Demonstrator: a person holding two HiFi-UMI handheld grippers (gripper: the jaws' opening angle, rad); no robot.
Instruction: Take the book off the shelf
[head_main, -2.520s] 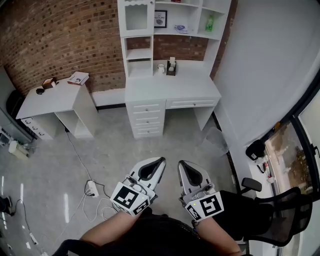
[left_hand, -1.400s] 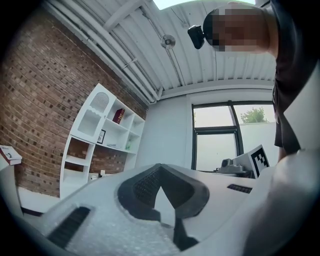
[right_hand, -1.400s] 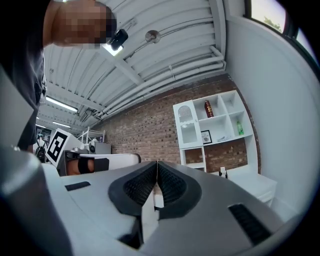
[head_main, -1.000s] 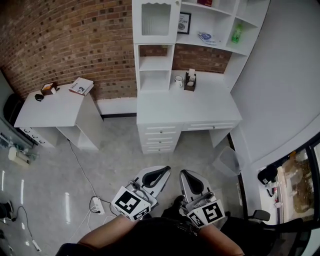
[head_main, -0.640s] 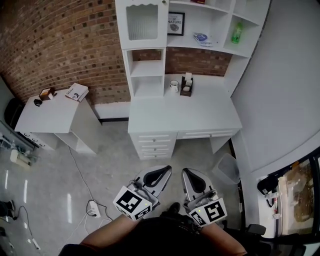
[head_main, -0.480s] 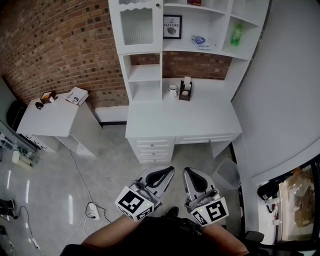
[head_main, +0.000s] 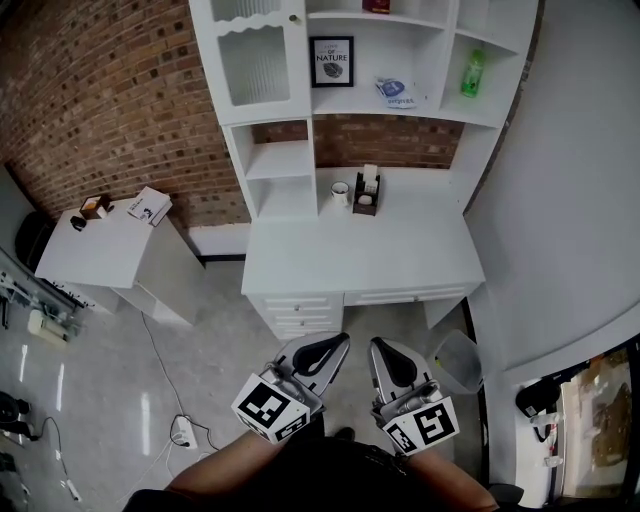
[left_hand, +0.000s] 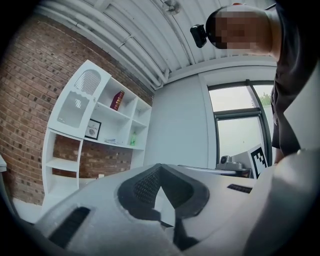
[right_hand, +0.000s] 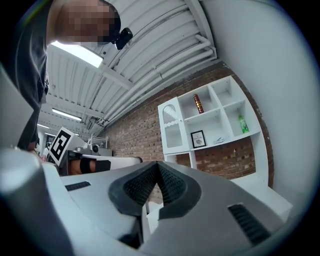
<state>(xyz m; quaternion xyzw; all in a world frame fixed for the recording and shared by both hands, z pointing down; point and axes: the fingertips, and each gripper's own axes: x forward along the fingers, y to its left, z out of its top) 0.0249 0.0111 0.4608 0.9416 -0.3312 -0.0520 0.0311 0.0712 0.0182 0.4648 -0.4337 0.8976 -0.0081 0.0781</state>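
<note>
The book (right_hand: 198, 104), red with its long axis upright, stands in a top compartment of the shelf (head_main: 275, 160), far ahead of and well above both jaws. The left gripper (head_main: 325, 345) and right gripper (head_main: 383, 350) are closed and empty. The right looks slightly nearer.

Green bottle (head_main: 472, 73), framed picture (head_main: 331, 61), white mug (head_main: 340, 190)

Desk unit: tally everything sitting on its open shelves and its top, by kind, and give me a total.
Book: 1
Framed picture: 1
Green bottle: 1
Blue-and-white packet: 1
Mug: 1
Brown holder: 1
Total: 6
</note>
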